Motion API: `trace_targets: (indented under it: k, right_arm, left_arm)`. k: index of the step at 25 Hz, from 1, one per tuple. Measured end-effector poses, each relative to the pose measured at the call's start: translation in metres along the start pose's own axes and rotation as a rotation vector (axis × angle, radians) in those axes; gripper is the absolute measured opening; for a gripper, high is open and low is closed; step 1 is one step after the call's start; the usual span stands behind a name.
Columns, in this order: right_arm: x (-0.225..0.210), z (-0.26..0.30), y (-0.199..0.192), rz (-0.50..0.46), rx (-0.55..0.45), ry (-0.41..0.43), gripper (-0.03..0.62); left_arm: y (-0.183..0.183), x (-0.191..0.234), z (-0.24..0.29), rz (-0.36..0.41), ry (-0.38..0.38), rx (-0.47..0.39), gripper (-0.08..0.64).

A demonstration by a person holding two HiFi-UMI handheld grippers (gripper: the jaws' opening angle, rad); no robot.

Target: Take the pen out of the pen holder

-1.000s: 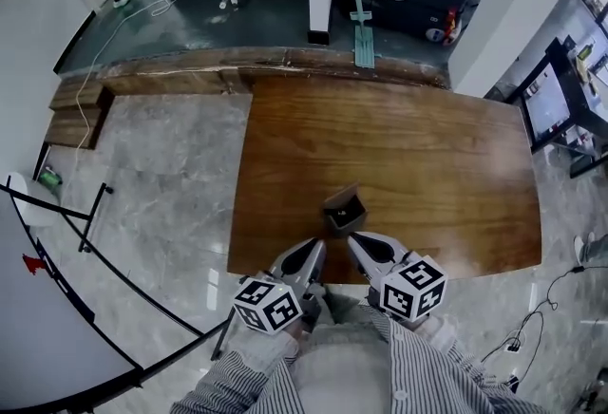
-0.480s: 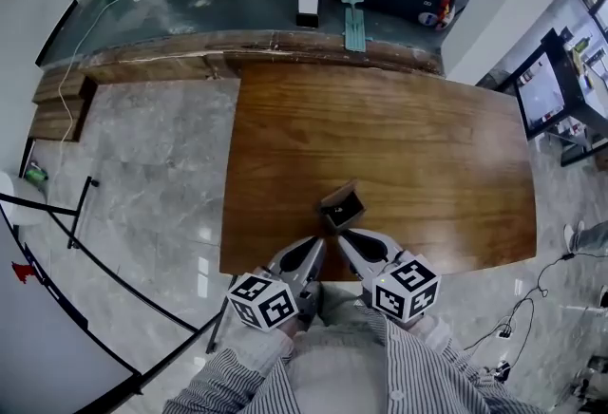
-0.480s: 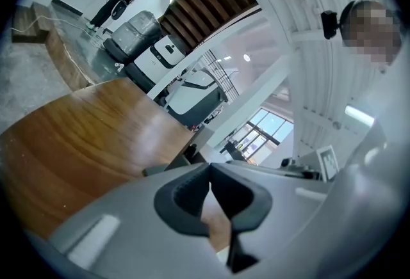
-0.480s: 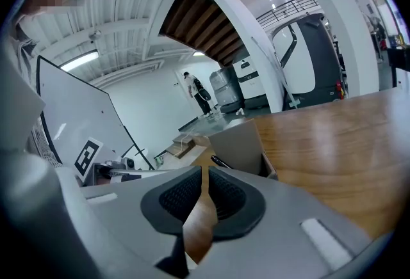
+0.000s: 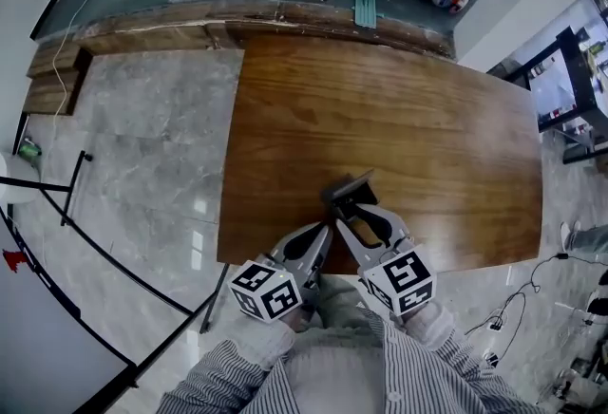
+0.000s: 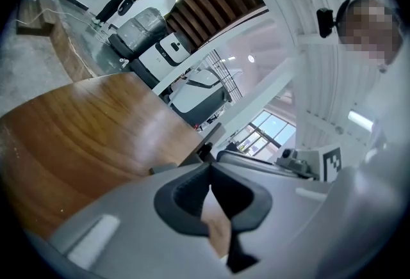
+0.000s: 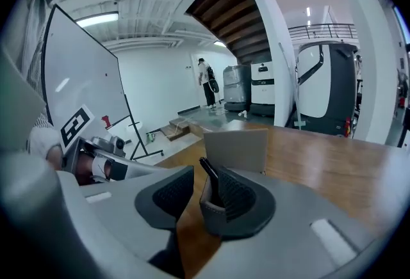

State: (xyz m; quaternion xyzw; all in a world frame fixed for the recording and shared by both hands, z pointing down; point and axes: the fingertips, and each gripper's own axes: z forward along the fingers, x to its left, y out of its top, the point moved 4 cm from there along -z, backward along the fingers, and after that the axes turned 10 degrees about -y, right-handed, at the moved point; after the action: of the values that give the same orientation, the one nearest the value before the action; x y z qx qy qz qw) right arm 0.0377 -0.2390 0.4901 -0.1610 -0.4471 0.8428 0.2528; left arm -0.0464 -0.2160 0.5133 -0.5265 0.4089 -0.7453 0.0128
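The grey pen holder (image 5: 350, 186) stands near the front edge of the wooden table (image 5: 380, 108). In the right gripper view its flat back panel (image 7: 236, 148) rises behind a small cup, and a black pen (image 7: 208, 172) sticks up out of that cup. My right gripper (image 5: 354, 212) straddles the holder, and its jaws are opening. The cup sits between the pads (image 7: 174, 198), close to the right one, and the left pad stands apart from it. My left gripper (image 5: 326, 230) hovers just left of the holder, its tips (image 6: 210, 172) together with nothing between them.
The table's front edge (image 5: 285, 262) lies right under both grippers. Grey marble floor (image 5: 142, 156) spreads to the left, with a black stand's legs (image 5: 76, 203) on it. A raised wooden step (image 5: 190, 28) runs behind the table. A person (image 7: 206, 82) stands far off.
My right gripper has moved forward and down onto the pen holder, and its jaws have opened around it. The left gripper has dropped slightly beside it.
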Motion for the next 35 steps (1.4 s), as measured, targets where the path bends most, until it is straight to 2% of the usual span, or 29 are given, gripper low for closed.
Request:
trace_targets:
  k: [8,20,22,35]
  right_arm:
    - [0.001,0.014,-0.002,-0.157,-0.024,-0.103,0.121]
    - [0.003,0.026,-0.005,-0.126,-0.028,-0.153,0.115]
    - [0.004,0.026,-0.004,-0.126,-0.031,-0.168,0.084]
    - [-0.010,0.015,0.000,-0.130,-0.028,-0.217,0.046]
  left_arm:
    - [-0.004,0.016,-0.009,-0.028,0.029,-0.028,0.008]
    - [-0.014,0.025,-0.016,-0.059,0.040,-0.026,0.008]
    - [-0.014,0.025,-0.017,-0.058,0.041,-0.024,0.008]
    - [-0.004,0.012,-0.010,-0.021,0.006,-0.007,0.008]
